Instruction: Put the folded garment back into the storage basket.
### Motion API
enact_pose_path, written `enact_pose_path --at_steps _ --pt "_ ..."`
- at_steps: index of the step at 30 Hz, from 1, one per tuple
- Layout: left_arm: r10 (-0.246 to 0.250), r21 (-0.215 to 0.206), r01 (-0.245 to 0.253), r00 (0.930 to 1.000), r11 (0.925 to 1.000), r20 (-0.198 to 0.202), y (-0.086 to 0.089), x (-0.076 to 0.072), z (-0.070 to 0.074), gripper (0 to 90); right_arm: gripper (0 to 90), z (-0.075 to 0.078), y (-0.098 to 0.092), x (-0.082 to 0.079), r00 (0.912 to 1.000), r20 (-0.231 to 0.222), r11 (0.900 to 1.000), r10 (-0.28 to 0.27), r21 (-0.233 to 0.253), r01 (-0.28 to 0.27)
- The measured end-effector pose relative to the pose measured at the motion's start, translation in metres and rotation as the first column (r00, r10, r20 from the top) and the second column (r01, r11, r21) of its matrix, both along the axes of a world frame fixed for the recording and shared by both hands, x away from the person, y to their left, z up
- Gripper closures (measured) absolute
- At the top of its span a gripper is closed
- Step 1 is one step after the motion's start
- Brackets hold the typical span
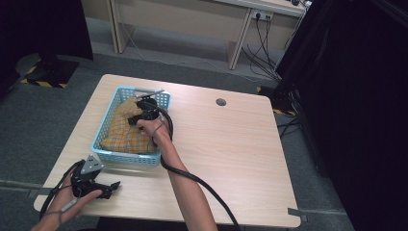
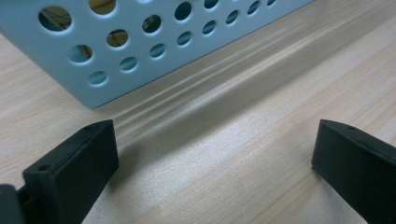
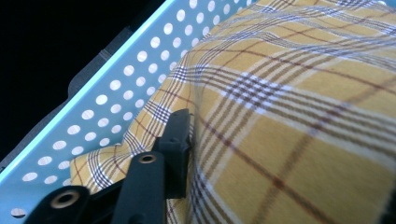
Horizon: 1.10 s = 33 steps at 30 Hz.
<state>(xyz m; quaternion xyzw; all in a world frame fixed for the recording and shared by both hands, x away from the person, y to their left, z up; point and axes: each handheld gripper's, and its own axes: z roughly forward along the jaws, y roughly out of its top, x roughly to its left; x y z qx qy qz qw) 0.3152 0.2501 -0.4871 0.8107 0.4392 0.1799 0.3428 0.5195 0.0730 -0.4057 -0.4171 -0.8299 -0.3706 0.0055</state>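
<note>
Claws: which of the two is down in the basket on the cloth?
The right claw; it reaches into the blue basket and presses into the yellow plaid cloth. The left claw rests on the table outside the basket, open.

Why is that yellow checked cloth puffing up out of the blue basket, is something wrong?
Nothing looks broken or spilled. The yellow checked cloth is bunched into a heap in the blue basket rather than folded flat. The right gripper is pressed into it, one of its fingers against a fold.
</note>
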Motion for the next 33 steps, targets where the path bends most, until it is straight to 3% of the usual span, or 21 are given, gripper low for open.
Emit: enact_pose_path --at_steps 9,17,20,26,28,33 --pt "0.0 0.001 0.0 1.0 1.0 0.0 0.0 0.0 0.0 0.0 49.0 0.009 -0.006 0.002 0.9999 -0.012 1.0 -0.003 -0.024 0.003" --pt "-0.002 0.003 0.002 1.0 1.0 -0.001 0.0 0.0 0.0 0.0 44.0 0.02 -0.022 0.003 0.9992 -0.04 1.0 -0.001 -0.026 0.0" --pt "-0.002 0.005 0.002 1.0 1.0 -0.001 0.0 0.0 0.0 0.0 40.3 0.024 -0.029 0.002 0.9991 -0.042 0.999 0.002 -0.051 -0.005" --pt "0.0 0.001 0.0 1.0 1.0 0.0 0.0 0.0 0.0 0.0 40.3 0.038 -0.048 0.0 0.9998 -0.02 1.0 0.005 -0.023 -0.006" --pt "-0.001 0.002 0.001 1.0 1.0 0.0 0.0 0.0 0.0 0.0 39.9 0.046 -0.061 0.0 0.9997 -0.017 1.0 -0.019 -0.006 0.019" --pt "0.0 0.002 0.0 1.0 1.0 -0.001 0.0 0.0 0.0 0.0 38.4 0.051 -0.072 0.0 0.9992 -0.005 0.999 -0.039 -0.004 0.039"
